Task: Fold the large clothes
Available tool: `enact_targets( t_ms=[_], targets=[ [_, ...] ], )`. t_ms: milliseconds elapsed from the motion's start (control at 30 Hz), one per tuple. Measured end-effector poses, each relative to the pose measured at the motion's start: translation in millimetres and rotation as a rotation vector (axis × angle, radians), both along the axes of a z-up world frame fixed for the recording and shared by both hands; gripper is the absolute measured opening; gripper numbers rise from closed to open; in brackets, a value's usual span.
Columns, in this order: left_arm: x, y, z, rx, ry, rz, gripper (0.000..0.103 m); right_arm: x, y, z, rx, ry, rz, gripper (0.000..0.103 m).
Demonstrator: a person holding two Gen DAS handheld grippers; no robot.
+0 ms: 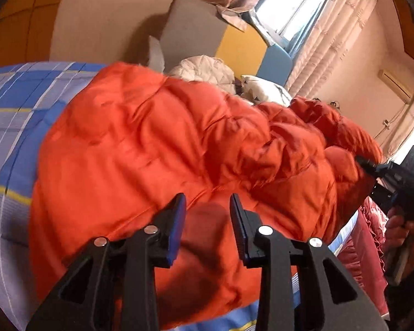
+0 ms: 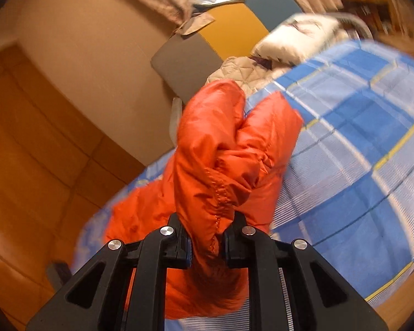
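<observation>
A large orange puffer jacket (image 1: 157,143) lies spread over a blue checked bedsheet (image 1: 16,115). My left gripper (image 1: 208,207) is open, its jaws apart just above the jacket's near part, holding nothing. My right gripper (image 2: 207,231) is shut on a bunched fold of the orange jacket (image 2: 220,160) and holds it lifted above the bedsheet (image 2: 358,143). The right gripper also shows in the left wrist view (image 1: 368,165), at the jacket's right edge.
A beige quilted garment (image 1: 207,71) and a white pillow (image 1: 265,88) lie at the head of the bed by a grey, yellow and blue headboard (image 1: 234,44). A curtained window (image 1: 295,8) is behind. A red ruffled cloth (image 1: 364,240) hangs at the bed's right side.
</observation>
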State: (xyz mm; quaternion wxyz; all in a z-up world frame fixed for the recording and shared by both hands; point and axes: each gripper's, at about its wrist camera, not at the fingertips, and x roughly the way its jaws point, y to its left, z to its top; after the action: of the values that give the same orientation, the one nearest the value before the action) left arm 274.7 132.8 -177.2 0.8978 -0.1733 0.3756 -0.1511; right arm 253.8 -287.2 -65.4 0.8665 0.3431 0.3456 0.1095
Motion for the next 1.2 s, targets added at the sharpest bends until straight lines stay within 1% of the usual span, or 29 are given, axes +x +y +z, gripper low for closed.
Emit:
enact_targets(
  t_ms=[100,200,233,367,467,533,733,900,1000,1033,1133,1200],
  targets=[
    [-6.2,3.2,-6.5,0.013,0.001,-0.012,0.029,-4.0,9.8,4.8,0.002,-0.009,0.011,0.015],
    [-7.0,7.9,-12.8,-0.004,0.010,-0.008,0.028,-6.2,27.1,14.9,-0.028,-0.036,0.053,0.015],
    [-5.3,8.4,-14.3,-0.011,0.011,-0.007,0.028,-7.1,35.9,18.6,-0.043,-0.048,0.071,0.015],
    [-4.7,16.3,-25.2,-0.079,0.018,0.013,0.027,-7.0,63.1,22.5,-0.038,-0.059,0.116,0.015],
    [-4.2,20.1,-30.8,-0.108,0.021,0.018,0.026,-6.7,80.1,22.2,-0.036,-0.054,0.134,0.015],
    [-4.8,20.6,-31.2,-0.110,0.019,0.012,0.026,-6.6,90.5,21.9,-0.039,-0.051,0.147,0.015],
    [-3.8,24.1,-33.9,-0.132,0.016,0.009,0.026,-7.6,129.6,12.7,-0.044,-0.031,0.206,0.016],
    [-7.1,24.9,-35.8,-0.141,0.015,0.017,0.026,-1.9,160.8,-5.4,-0.037,0.010,0.266,0.016],
    [-7.9,29.2,-36.5,-0.163,0.016,0.016,0.026,4.6,173.2,-17.5,-0.034,0.040,0.301,0.015],
    [-8.3,29.5,-36.3,-0.166,0.014,0.008,0.026,5.6,177.9,-18.3,-0.040,0.044,0.309,0.015],
    [-7.6,31.2,-34.6,-0.156,-0.001,-0.065,0.027,4.1,185.7,-19.1,-0.066,0.051,0.333,0.015],
    [-6.3,33.7,-33.9,-0.145,-0.004,-0.165,0.027,4.0,187.2,-17.4,-0.082,0.051,0.348,0.015]
  ],
)
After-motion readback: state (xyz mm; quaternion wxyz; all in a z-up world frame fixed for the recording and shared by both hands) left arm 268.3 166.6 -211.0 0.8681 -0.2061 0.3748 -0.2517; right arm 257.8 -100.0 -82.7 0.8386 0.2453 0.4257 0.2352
